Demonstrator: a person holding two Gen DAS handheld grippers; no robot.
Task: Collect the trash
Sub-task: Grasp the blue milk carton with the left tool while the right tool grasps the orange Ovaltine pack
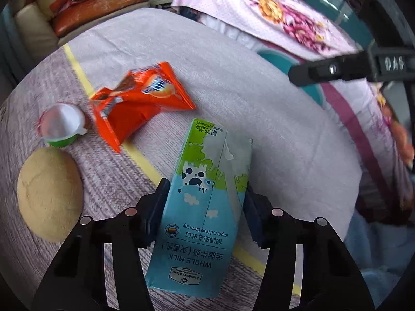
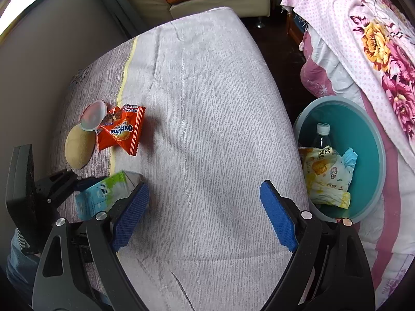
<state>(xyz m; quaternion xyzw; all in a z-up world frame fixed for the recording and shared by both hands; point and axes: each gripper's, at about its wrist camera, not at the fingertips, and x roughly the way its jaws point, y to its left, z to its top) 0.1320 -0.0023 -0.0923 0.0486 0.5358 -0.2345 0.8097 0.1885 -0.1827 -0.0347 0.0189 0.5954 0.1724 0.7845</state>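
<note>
Left gripper (image 1: 205,202) is clamped on the milk carton (image 1: 207,194), apparently still resting near the table's (image 2: 207,103) left edge, ready for the bin (image 2: 373,140) off the right edge; right gripper (image 2: 205,207) hangs apart, empty

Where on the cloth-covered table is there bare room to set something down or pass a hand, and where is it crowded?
Free: the wide grey cloth between the orange wrapper and the table edge by the teal bin. Crowded: the left strip, with bun, cup, wrapper and milk carton in the left gripper.
</note>
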